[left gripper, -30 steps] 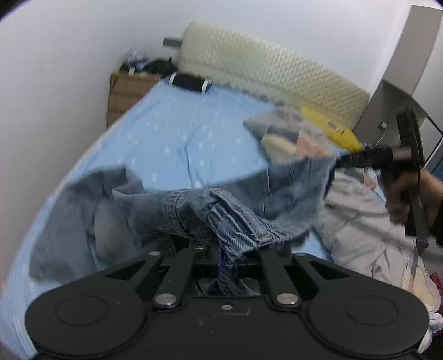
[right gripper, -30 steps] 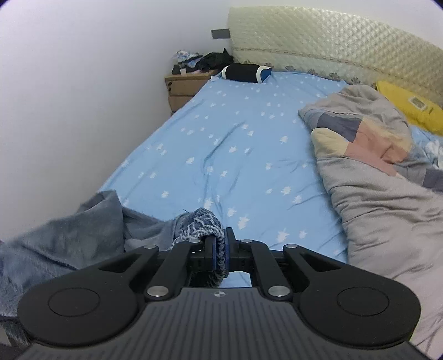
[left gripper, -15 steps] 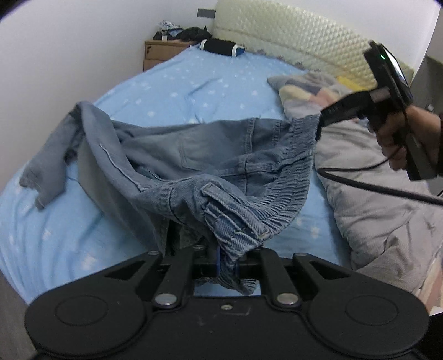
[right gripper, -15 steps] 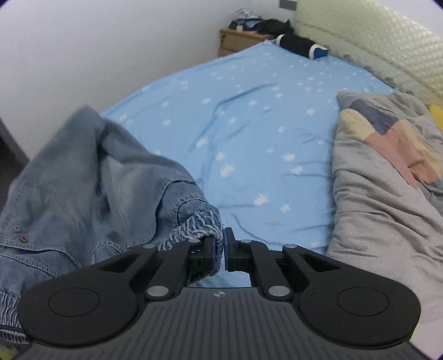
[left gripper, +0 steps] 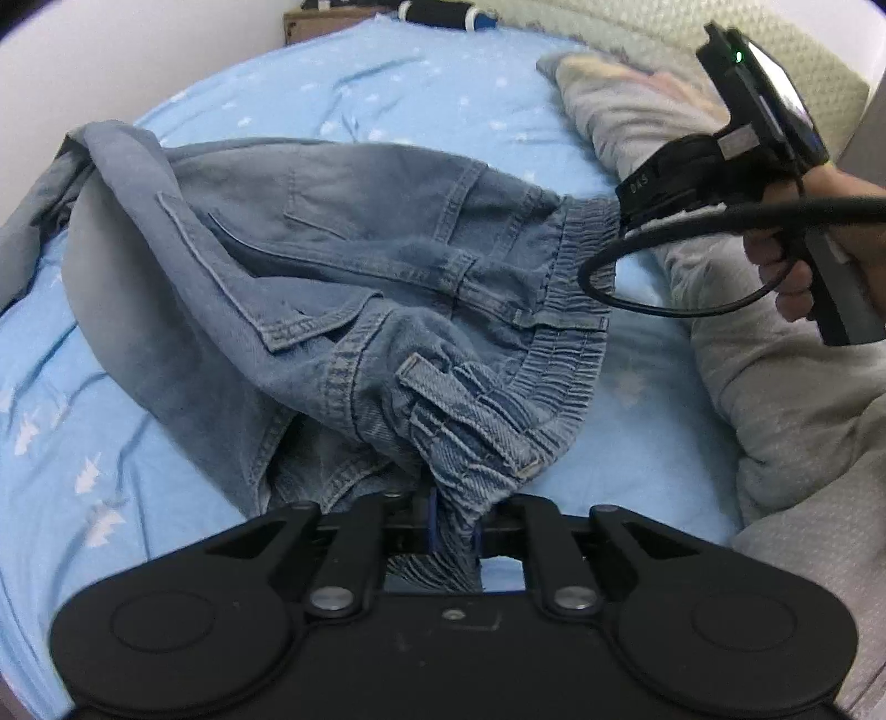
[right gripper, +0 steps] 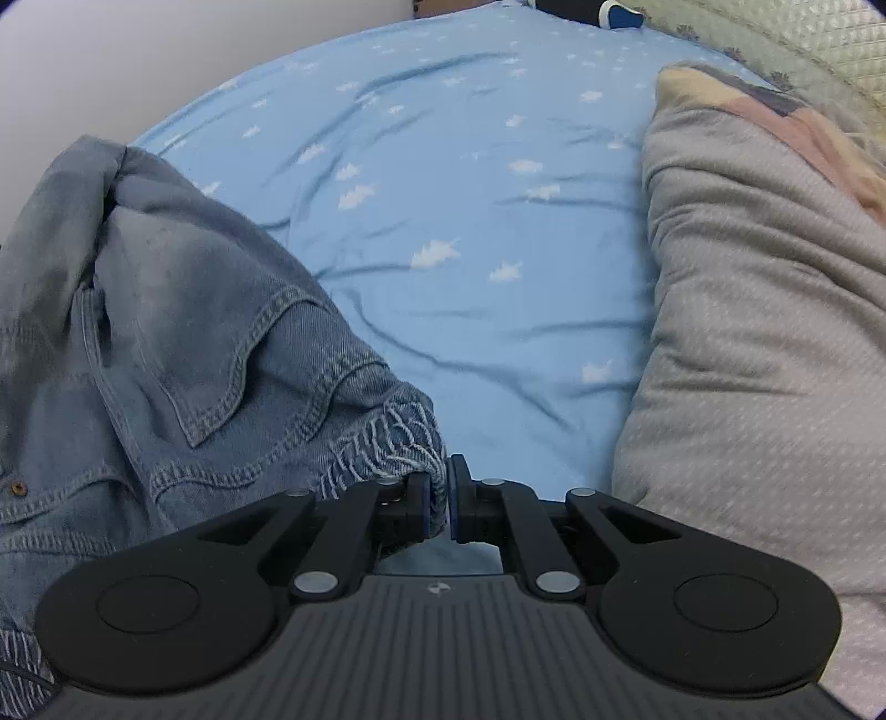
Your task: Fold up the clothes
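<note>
Jeans [left gripper: 354, 266] stretched between both grippers — waistband pinched at each.

Bed and bedding
Blue cloud-print sheet [right gripper: 498, 183] covers the bed; grey quilt [right gripper: 764, 332] lies along one side.

A pair of blue denim jeans [left gripper: 343, 260] hangs spread between the left gripper [left gripper: 454, 526] and right gripper [right gripper: 437, 498] above the star-print blue bed sheet [right gripper: 470, 194], a grey quilted blanket [right gripper: 764, 332] bunched to its right, a padded headboard [left gripper: 664, 50] behind.
</note>
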